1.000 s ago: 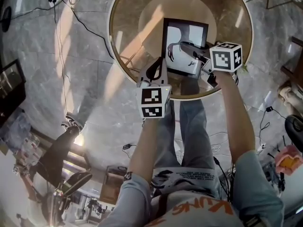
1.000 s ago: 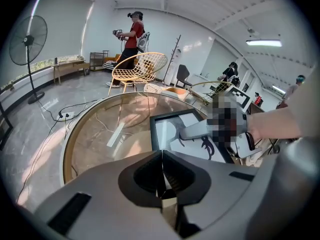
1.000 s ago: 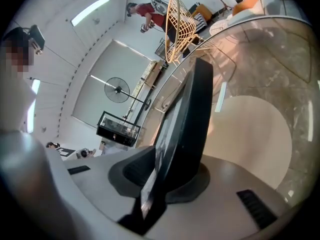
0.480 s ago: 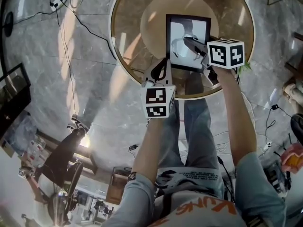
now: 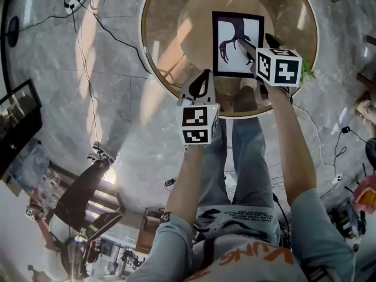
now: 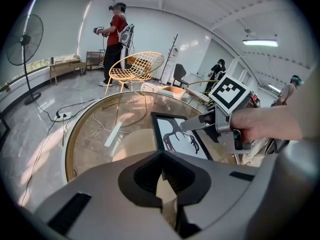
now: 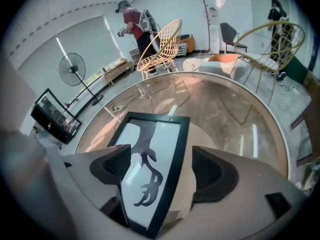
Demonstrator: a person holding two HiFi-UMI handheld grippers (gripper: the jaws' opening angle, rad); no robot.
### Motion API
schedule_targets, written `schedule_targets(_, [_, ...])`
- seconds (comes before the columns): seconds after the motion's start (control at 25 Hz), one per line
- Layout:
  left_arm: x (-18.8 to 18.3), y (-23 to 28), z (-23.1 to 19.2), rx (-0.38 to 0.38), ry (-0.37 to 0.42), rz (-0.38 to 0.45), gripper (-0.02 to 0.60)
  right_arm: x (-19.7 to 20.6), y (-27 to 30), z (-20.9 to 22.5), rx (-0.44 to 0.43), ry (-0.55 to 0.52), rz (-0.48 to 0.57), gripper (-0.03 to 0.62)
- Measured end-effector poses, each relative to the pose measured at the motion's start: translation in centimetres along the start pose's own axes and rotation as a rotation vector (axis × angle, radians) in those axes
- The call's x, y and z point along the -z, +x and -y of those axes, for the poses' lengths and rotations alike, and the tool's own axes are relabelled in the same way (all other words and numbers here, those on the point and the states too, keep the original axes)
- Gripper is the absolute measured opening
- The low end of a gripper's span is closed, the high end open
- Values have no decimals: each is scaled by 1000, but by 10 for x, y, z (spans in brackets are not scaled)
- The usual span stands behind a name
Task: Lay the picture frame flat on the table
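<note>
On the round glass-topped table [image 5: 154,51], over the pale round base that shows through the glass at its middle, the black picture frame [image 5: 237,43] lies flat with its picture up: a white sheet with a dark antler-like silhouette. The right gripper [image 5: 261,44] hangs over the table's middle at the frame's right edge, pointing steeply down. Its jaws have just been opening and now stand wide apart. In the right gripper view the frame's black right border runs through the gap between them, with one jaw over the picture and the other over bare glass, and neither pad presses on the frame. The marker cube [image 5: 279,67] on this gripper sits toward the table's near rim. The left gripper [image 5: 202,78] is held just inside the table's near rim, close by the frame's near left corner but not gripping it. In the left gripper view its jaws are drawn together with nothing between them. The person's jeans-clad legs [image 5: 247,151] show beneath the table's near edge. Beyond the table's far side, in the left gripper view, stand a yellow wire chair [image 6: 136,70] and a person in a red shirt [image 6: 116,34]. A pedestal fan [image 6: 25,44] is off to the table's left, and a white power strip [image 6: 63,116] with its cable lies on the grey floor beside the table's left rim.
</note>
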State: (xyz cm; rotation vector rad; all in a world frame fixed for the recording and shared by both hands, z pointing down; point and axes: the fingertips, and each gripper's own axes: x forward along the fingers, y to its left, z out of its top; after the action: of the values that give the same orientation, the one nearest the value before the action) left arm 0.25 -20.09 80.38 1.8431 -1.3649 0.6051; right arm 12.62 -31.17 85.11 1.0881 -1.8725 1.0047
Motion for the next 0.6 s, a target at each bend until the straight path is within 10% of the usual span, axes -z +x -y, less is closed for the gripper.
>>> schedule_targets(0.16, [2,-8,-5,4,-3,7,21,2,-11,6,57,15,59,326])
schedule_targets(0.4, [-6,-19,-7,18,7,35,21,-4,-36,-13,84,-9,180,7])
schedule_targets(0.6, [-15,-36,-4,23,6,55,21,-7,-67,-57,-79,39,251,-3])
